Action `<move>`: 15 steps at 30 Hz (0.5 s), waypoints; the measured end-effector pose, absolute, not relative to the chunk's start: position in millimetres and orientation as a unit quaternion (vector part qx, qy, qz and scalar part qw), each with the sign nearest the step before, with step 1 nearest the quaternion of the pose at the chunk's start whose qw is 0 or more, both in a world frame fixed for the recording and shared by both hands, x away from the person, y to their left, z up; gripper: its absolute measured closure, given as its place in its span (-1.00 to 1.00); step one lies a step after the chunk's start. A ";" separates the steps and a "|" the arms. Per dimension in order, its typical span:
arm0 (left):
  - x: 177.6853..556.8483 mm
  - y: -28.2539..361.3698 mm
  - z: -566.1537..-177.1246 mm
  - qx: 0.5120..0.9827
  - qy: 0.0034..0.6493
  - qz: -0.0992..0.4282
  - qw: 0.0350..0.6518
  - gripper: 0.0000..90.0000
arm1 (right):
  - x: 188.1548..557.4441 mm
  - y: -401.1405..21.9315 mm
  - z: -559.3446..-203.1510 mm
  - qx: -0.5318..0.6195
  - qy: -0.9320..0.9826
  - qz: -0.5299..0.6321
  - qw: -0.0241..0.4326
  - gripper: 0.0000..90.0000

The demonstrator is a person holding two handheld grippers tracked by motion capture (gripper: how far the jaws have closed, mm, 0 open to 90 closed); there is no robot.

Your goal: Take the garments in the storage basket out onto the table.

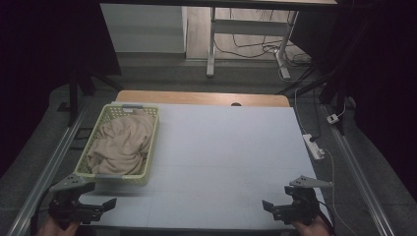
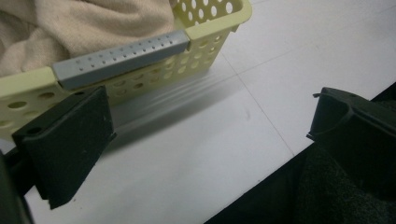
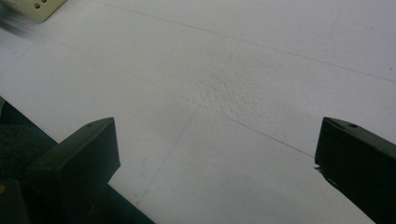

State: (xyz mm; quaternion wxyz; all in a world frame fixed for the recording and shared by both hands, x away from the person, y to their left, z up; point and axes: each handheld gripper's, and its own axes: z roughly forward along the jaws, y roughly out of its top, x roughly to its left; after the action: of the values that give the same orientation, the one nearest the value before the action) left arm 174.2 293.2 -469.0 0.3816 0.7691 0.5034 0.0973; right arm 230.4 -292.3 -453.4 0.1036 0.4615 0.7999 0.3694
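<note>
White-topped table (image 1: 221, 162), yellow perforated basket (image 1: 150, 147) of beige cloth (image 1: 123, 142) resting at its left side

High view overhead facing forward, both gripper views close above table (image 1: 221, 157), all sharing basket (image 1: 123, 142)

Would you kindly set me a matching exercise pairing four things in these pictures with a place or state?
Things:
1. basket
2. cloth
3. left gripper
4. right gripper

Places or states:
A. open, at the table's near right corner
B. crumpled inside the basket
C. on the table's left side
D. open, just in front of the basket

Pairs: 1-C, 2-B, 3-D, 4-A
</note>
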 end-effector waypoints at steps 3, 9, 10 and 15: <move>175.0 292.3 -466.9 0.773 0.499 0.110 0.377 -1.00 | 230.7 -292.3 -453.6 0.462 0.800 0.368 0.102 -1.00; 179.8 289.6 -462.3 0.778 0.494 0.120 0.368 -1.00 | 231.5 -292.2 -454.0 0.465 0.801 0.365 0.099 -1.00; 180.7 289.4 -461.4 0.779 0.494 0.123 0.366 -1.00 | 231.7 -292.2 -454.1 0.465 0.801 0.365 0.099 -1.00; 187.2 290.0 -457.6 0.776 0.486 0.123 0.382 -1.00 | 232.2 -292.2 -454.4 0.465 0.801 0.365 0.097 -1.00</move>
State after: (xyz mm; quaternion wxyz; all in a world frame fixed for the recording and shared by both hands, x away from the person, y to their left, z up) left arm 187.2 290.0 -457.6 0.3820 0.7764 0.4859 0.1233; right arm 232.2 -292.2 -454.4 0.0967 0.4654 0.8005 0.3650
